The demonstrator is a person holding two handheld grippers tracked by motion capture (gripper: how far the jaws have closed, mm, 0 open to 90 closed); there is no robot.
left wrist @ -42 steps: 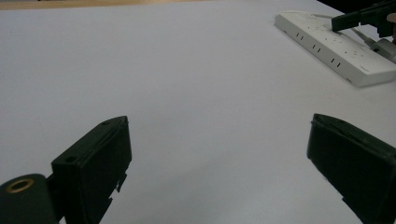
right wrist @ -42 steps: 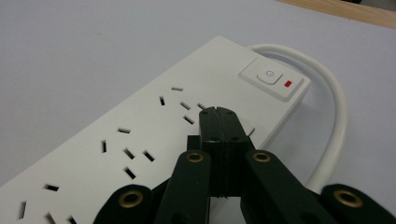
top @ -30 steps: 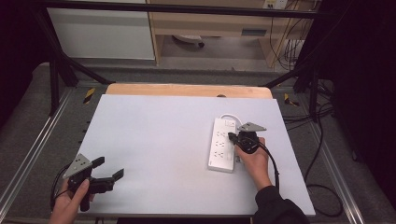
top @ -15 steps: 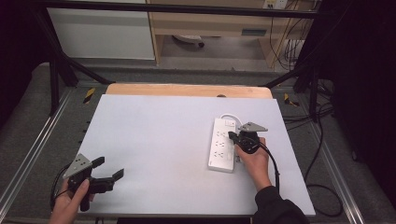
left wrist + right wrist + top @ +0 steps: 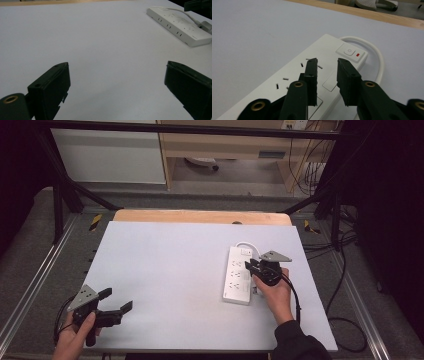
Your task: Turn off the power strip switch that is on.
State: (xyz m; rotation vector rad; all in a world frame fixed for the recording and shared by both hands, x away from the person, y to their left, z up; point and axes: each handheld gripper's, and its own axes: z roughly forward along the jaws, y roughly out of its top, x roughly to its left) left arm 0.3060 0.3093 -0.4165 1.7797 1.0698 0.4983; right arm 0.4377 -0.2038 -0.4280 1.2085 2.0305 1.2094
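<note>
A white power strip (image 5: 238, 275) lies on the right half of the white table (image 5: 165, 265), its cord looping at the far end. My right gripper (image 5: 252, 266) hovers over the strip's right edge. In the right gripper view its jaws stand slightly apart with nothing between them (image 5: 327, 63), just above the sockets and short of the power switch (image 5: 351, 53). My left gripper (image 5: 116, 299) is held near the table's front left corner, wide open and empty (image 5: 117, 67). From there the power strip (image 5: 178, 23) shows far off at the upper right.
A wooden strip (image 5: 200, 216) runs along the table's far edge. Metal frame rails (image 5: 47, 270) flank the table on both sides. Cables (image 5: 345, 285) trail on the floor to the right. A white plug (image 5: 205, 25) lies beside the strip.
</note>
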